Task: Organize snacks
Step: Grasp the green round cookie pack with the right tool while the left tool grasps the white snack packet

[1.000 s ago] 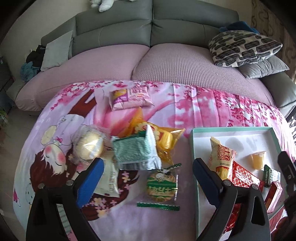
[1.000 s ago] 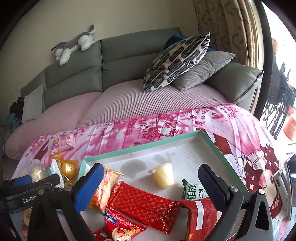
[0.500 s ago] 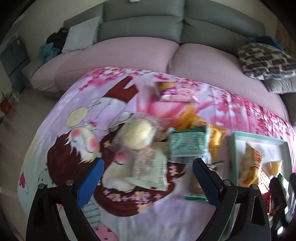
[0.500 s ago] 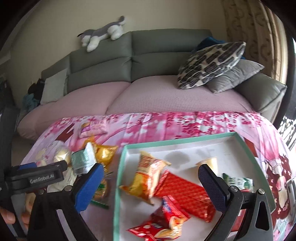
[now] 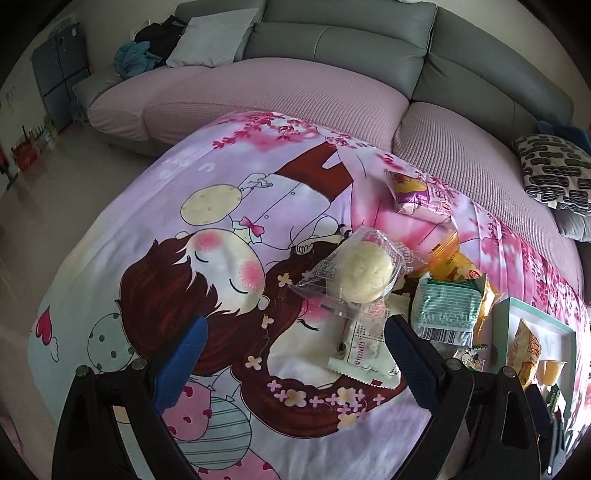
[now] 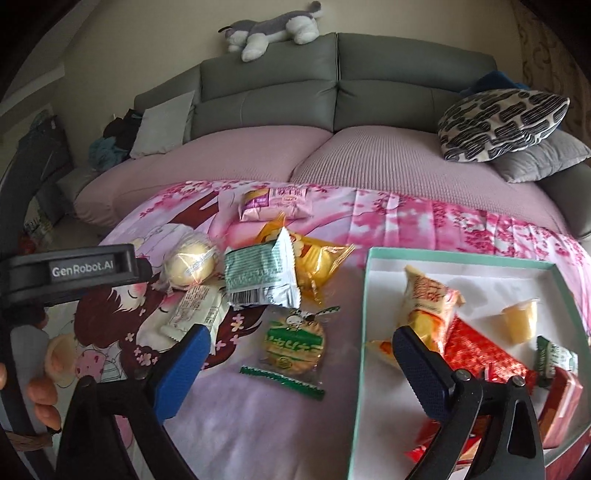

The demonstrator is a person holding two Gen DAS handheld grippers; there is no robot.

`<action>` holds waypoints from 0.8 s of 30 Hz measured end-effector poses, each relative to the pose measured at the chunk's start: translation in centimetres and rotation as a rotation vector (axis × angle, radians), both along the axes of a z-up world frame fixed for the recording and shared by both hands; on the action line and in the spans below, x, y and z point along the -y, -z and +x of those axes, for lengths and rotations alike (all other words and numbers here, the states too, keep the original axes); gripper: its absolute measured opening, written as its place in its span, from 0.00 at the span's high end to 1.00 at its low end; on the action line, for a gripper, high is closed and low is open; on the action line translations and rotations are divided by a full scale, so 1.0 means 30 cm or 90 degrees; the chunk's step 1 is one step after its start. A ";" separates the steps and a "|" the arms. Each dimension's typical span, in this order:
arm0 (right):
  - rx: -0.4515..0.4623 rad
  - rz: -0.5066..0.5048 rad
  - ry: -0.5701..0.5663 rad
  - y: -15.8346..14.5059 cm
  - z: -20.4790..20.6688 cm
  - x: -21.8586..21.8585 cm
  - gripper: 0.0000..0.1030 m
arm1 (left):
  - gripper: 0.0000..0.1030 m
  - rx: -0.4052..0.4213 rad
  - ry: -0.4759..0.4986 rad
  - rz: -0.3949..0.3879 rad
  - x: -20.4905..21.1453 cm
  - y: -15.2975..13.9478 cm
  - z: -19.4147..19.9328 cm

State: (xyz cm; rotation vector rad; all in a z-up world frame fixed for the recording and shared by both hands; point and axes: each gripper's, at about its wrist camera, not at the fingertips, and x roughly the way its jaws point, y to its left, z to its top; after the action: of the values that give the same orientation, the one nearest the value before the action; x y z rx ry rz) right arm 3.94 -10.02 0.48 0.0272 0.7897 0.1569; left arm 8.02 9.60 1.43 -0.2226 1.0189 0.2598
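Observation:
Loose snacks lie on a pink cartoon cloth: a round bun in clear wrap [image 5: 360, 271] [image 6: 190, 264], a green-white packet [image 5: 447, 312] [image 6: 260, 277], a yellow bag [image 6: 321, 260], a pink packet [image 5: 419, 197] [image 6: 275, 203], a white wrapper [image 5: 364, 347] [image 6: 194, 310] and a green round cracker [image 6: 295, 341]. A teal-rimmed white box [image 6: 369, 332] [image 5: 504, 325] at the right holds several snacks. My left gripper [image 5: 293, 363] is open and empty, just short of the bun and white wrapper. My right gripper [image 6: 299, 373] is open and empty over the cracker, at the box's left edge.
A grey sofa with pink seat covers [image 6: 258, 155] runs along the far side, with a patterned cushion [image 6: 502, 123] and a plush toy [image 6: 273, 27]. Bare floor [image 5: 40, 206] lies left of the table. The left tool's body [image 6: 70, 271] shows in the right view.
Both grippers have swung left. The left view moved from the box and cracker to the bun and the cloth's left side. The right view moved from over the box to the loose snacks.

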 end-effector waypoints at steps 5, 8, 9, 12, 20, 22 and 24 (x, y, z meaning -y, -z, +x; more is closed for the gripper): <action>-0.037 0.018 0.013 0.050 0.035 0.007 0.17 | 0.06 -0.017 0.028 0.000 0.026 0.039 0.021; -0.048 0.023 0.018 0.067 0.046 0.017 0.21 | 0.06 -0.025 0.053 -0.003 0.053 0.064 0.034; -0.051 0.024 0.019 0.073 0.048 0.019 0.24 | 0.06 -0.027 0.062 -0.002 0.064 0.072 0.039; -0.061 0.024 0.023 0.089 0.057 0.024 0.26 | 0.06 -0.036 0.077 -0.002 0.085 0.098 0.053; -0.043 0.023 0.024 0.070 0.055 0.032 0.31 | 0.08 -0.047 0.099 -0.006 0.112 0.138 0.074; -0.038 0.019 0.015 0.067 0.054 0.022 0.31 | 0.12 -0.051 0.105 -0.008 0.121 0.147 0.079; -0.035 -0.001 0.014 0.075 0.057 0.012 0.33 | 0.13 -0.055 0.112 -0.010 0.131 0.157 0.088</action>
State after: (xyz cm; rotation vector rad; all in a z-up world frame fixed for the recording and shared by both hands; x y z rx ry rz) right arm 5.64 -10.38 -1.76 0.0383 0.8439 0.1354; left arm 10.66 5.68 -3.26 -0.1346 1.1190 0.1020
